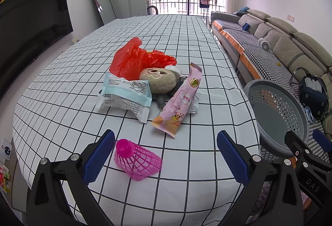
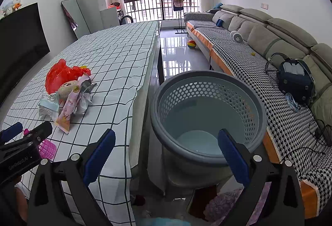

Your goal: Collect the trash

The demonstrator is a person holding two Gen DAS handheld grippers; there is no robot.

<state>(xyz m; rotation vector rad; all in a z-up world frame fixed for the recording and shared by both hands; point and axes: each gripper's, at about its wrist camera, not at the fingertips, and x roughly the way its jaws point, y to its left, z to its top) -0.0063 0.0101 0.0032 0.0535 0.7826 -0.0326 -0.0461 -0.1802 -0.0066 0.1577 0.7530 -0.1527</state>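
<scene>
My left gripper (image 1: 166, 155) stands wide open over the checked table (image 1: 62, 101), a pink shuttlecock (image 1: 138, 161) lying between its fingers. Beyond it sits a heap of wrappers (image 1: 124, 95) and a red bag (image 1: 137, 58). My right gripper (image 2: 166, 153), also wide open and holding nothing, hangs above the grey basket (image 2: 207, 114) beside the table.

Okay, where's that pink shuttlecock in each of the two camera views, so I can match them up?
Left wrist view: the pink shuttlecock lies on the checked tablecloth, bottom centre, beside the left gripper's left finger.
Right wrist view: the shuttlecock is at lower left, partly hidden behind the left gripper's body.
Shared landmark: the grey basket.
</scene>
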